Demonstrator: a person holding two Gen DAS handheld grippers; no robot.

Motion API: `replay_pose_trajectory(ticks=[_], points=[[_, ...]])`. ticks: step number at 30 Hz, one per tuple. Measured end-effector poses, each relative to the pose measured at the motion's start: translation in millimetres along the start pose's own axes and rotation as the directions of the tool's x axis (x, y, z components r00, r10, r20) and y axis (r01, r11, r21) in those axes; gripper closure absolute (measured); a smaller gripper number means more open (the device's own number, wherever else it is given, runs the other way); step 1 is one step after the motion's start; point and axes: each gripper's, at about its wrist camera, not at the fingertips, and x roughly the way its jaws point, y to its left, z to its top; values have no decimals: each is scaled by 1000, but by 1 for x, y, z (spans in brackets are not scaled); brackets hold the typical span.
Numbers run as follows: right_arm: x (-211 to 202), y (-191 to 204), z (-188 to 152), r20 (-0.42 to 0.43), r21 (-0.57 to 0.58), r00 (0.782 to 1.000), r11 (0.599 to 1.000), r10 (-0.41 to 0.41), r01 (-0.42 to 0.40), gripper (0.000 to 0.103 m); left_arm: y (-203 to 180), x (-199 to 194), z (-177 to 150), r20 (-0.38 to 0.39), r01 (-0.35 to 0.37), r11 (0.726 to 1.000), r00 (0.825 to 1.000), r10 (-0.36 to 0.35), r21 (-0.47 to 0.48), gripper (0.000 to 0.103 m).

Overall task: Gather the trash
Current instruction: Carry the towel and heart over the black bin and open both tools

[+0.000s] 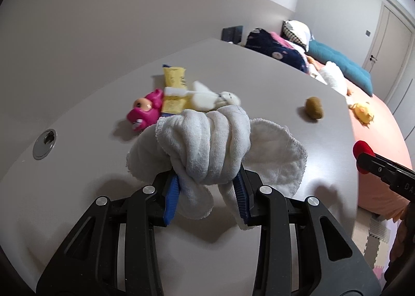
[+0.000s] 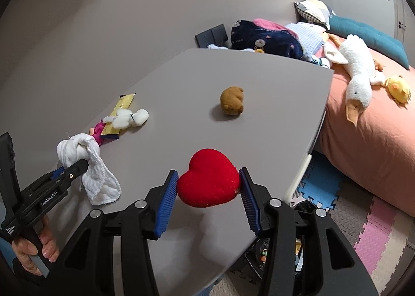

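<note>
My left gripper point(image 1: 208, 187) is shut on a crumpled white cloth point(image 1: 215, 145) and holds it just above the grey table point(image 1: 77, 166); the cloth also shows in the right wrist view point(image 2: 85, 163). My right gripper point(image 2: 210, 189) is shut on a red plush heart point(image 2: 208, 181), over the table's near right part. On the table lie a pink toy point(image 1: 145, 110), a yellow wrapper point(image 1: 175, 88), a white plush point(image 1: 215, 100) and a brown plush point(image 2: 232, 101).
A round cable hole point(image 1: 44, 144) sits in the table at the left. Right of the table is a bed point(image 2: 376, 140) with a goose plush point(image 2: 358, 83), a yellow duck point(image 2: 396, 88) and pillows. Foam mats point(image 2: 363, 231) cover the floor.
</note>
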Motion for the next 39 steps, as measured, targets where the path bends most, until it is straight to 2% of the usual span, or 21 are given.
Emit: replay_pose_trajectory(ticks=[9, 21, 39], points=[[-37, -18, -8, 45, 18, 999, 1000, -24, 23, 54, -45, -15, -2, 17, 63, 996, 998, -64, 59, 66], [-78, -49, -20, 91, 55, 993, 996, -80, 75, 53, -107, -20, -6, 8, 150, 977, 988, -153, 151, 65], [-124, -105, -44, 129, 163, 976, 975, -174, 153, 53, -193, -24, -22, -49, 274, 916, 961, -272, 293, 65]])
